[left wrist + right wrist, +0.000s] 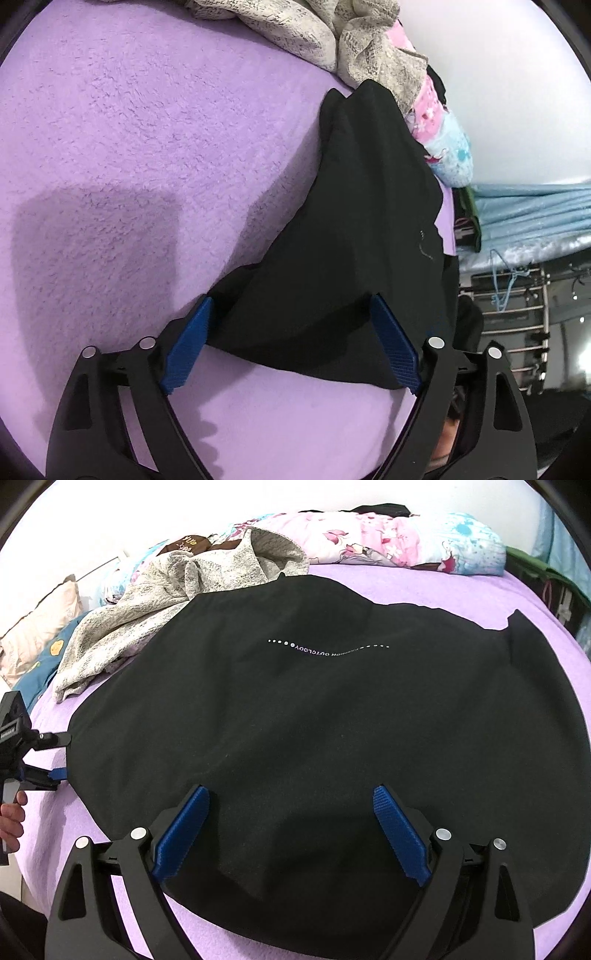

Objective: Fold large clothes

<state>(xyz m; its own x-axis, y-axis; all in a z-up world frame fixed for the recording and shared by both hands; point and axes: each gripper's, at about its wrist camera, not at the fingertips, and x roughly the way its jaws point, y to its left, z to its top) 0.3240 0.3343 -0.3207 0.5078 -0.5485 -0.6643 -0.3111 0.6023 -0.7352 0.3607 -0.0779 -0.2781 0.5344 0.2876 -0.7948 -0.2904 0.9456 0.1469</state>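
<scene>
A black garment (314, 720) lies spread flat across a bed w/ a purple fleece cover (461, 587), a dotted line of small lettering running across its middle. The right hand-held gripper (291, 834) hovers over the near hem, blue pads (400, 836) wide apart, cloth beneath them but not pinched. At the garment's left edge, the left hand-held gripper (291, 343) sits w/ its own blue pads (188, 345) spread apart on either side of a bunched corner of the black fabric, not pressing on it; a person's hand (13, 818) holds its handle. Beyond the garment: a crumpled grey-white patterned cloth (166, 590) touching its far-left edge, and a pink-and-blue floral quilt (388, 539) rolled along the wall.
</scene>
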